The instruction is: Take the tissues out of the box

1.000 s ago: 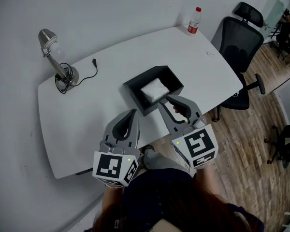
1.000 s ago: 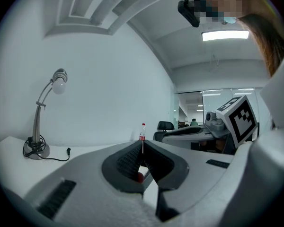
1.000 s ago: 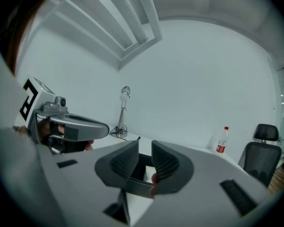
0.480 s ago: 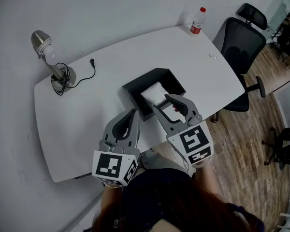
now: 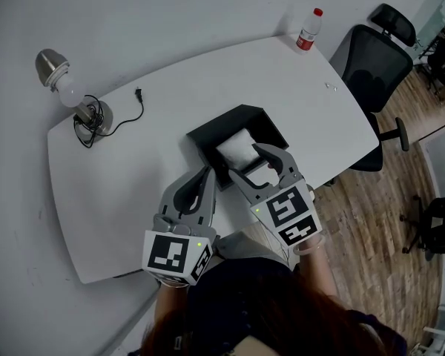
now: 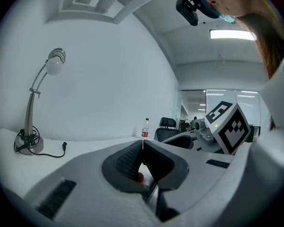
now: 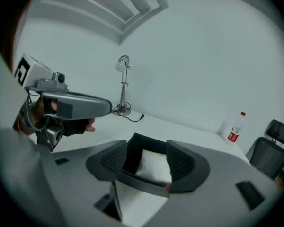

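The right claw (image 5: pixel 245 162), jaws just spread wide, dips lower than a second ago over the black box (image 5: pixel 202 144) on the desk (image 5: pixel 133 176); the tissues (image 5: pixel 236 149) lie inside, ungripped. The left claw (image 5: pixel 205 172) keeps its jaws together.

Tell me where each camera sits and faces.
Head view: on head, steeply down at table, box, left claw, right claw, person's torso.
Left gripper view: on left claw, along its shut jaws toward lamp and bottle.
Right gripper view: on right claw, tilted down past empty jaws, just opening, at tissues; left hand shows.
Both gripper views share lamp, bottle.
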Demonstrator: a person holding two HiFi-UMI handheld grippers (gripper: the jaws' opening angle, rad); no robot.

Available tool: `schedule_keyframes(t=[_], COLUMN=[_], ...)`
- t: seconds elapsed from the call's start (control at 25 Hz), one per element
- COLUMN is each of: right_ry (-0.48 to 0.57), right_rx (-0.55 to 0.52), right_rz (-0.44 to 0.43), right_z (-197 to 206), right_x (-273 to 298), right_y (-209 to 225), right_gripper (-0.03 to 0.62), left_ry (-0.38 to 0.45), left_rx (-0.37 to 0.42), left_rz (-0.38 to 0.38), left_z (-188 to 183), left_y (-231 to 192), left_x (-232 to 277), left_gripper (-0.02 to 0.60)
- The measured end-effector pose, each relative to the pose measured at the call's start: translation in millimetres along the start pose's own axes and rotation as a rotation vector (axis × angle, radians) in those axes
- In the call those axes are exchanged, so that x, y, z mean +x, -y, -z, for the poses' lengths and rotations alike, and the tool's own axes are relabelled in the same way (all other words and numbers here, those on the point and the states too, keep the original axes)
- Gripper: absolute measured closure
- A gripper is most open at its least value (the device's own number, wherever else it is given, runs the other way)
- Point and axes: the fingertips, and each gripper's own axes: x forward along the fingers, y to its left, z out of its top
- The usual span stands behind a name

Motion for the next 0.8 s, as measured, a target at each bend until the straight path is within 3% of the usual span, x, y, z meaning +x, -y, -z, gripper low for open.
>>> schedule_keyframes(t=[0.8], right_ry=[-0.286], right_rx=[-0.011], right_rz=[-0.047], right_z=[44.3], right_x=[56.3], right_y=[14.4], right_gripper=[0.304], left_ry=[-0.031], left_rx=[-0.051], left_rz=[-0.011], left_z=[11.3], left_y=[-34.4], left_x=[28.6], left_gripper=[0.557])
